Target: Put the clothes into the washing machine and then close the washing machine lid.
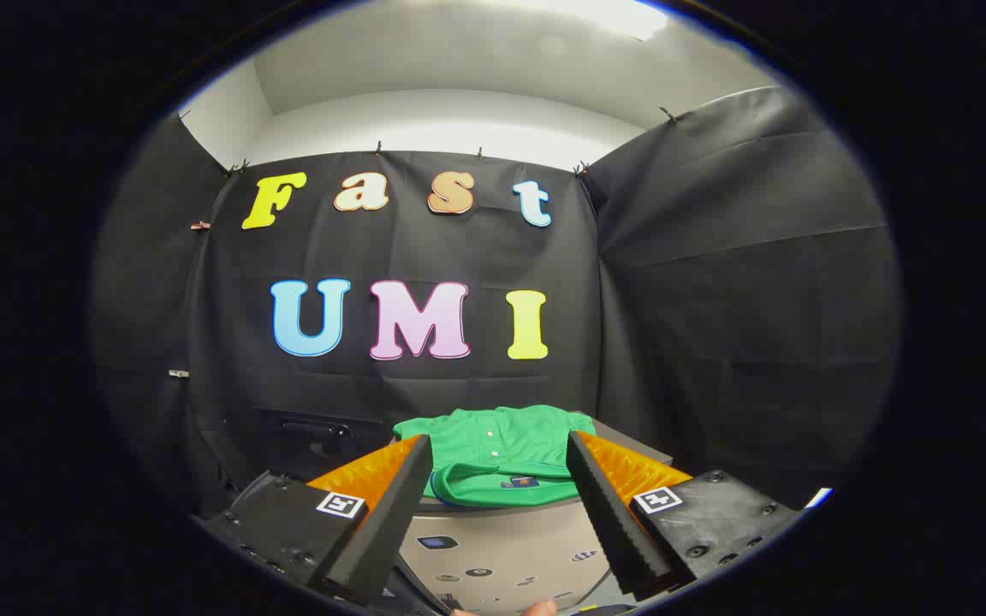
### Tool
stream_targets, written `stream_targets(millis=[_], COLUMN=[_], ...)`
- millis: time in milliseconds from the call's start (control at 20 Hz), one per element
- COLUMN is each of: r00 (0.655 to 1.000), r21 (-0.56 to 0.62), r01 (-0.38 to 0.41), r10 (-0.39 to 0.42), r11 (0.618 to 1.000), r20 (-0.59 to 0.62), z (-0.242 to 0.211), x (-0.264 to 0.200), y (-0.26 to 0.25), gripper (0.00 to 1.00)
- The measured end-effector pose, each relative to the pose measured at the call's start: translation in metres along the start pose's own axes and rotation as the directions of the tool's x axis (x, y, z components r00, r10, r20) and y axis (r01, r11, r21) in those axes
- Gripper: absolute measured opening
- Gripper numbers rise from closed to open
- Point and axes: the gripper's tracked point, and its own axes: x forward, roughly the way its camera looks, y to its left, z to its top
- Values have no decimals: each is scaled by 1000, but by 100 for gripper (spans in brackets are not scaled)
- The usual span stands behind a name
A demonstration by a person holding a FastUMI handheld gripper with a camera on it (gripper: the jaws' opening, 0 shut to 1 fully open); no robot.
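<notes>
1. As the tongs [500,445] stand wide apart and hold nothing, the gap between their fingers frames a green shirt [497,453].
2. The shirt lies folded just ahead of the fingertips, spread flat on top of a grey washer [493,547], touching neither finger.
3. The washer's front panel shows below the shirt, between the two fingers.
4. Black cloth wall [715,299] stands behind the washer.

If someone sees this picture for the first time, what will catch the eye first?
The bright green shirt, lying folded on top of the grey washing machine, stands out against the black cloth wall. The open tool frames it: its two fingers spread wide, with the shirt just ahead between them.
</notes>
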Motion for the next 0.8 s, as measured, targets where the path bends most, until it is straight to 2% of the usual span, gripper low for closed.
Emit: stream_targets(millis=[800], r00=[1000], r21=[9], r01=[-6], r10=[6], r11=[1000], r20=[-28], z=[-11], x=[0], y=[-6], gripper=[98])
